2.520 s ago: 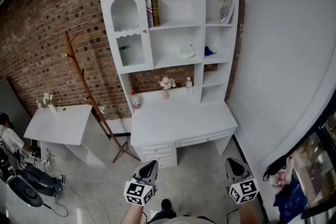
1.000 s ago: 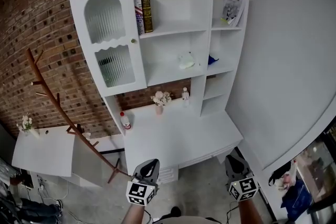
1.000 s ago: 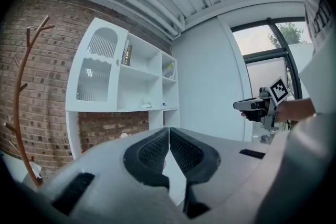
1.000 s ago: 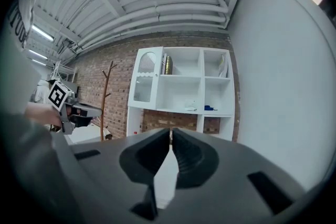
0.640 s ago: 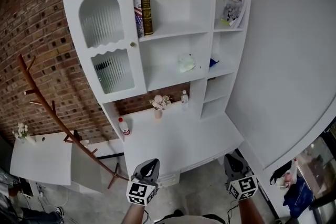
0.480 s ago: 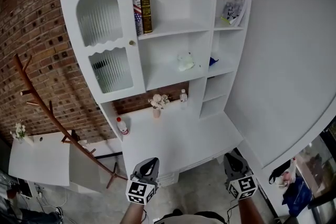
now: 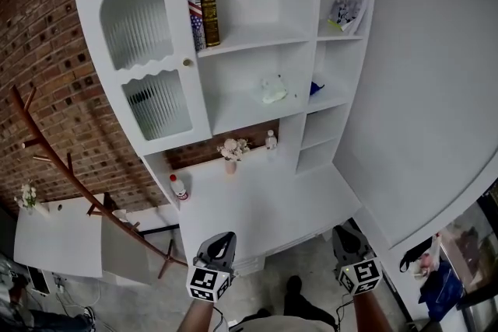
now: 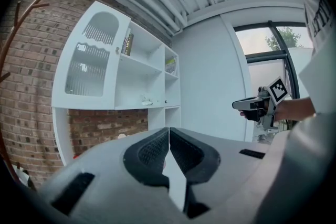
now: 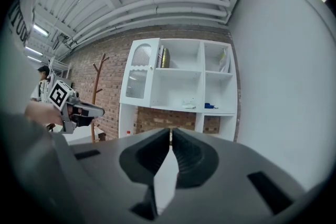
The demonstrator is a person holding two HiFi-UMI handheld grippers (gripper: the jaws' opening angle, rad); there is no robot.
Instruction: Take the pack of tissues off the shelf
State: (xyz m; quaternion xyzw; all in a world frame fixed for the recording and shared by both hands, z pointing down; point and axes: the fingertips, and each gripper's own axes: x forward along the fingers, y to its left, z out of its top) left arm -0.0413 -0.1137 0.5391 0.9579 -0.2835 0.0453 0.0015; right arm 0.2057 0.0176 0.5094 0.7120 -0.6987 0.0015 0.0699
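While the pack of tissues [image 7: 272, 89] lies on the middle shelf [image 7: 233, 119] (above the worktop [image 7: 264, 206]), the left gripper [image 7: 222, 242] and right gripper [image 7: 347, 234] hang well below it, jaws together and empty. The pack looks soft, light and crinkly, so a pinch across its middle should hold.

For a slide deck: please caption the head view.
Left gripper and right gripper, both shut and empty, held low before the shelf unit holding the tissue pack.

Shows a white shelf [image 7: 250, 38] with a pack of tissues [image 7: 272, 90] on its middle board. Keeps upright books [image 7: 201, 10] above-left of the pack, magazines [image 7: 346, 2] above-right, a blue item [image 7: 313, 88] just right. Below the pack, carries on the white surface [image 7: 264, 206] a flower vase [image 7: 231, 151], a small bottle [image 7: 270, 140], and a red-capped bottle [image 7: 178, 186] farther left.
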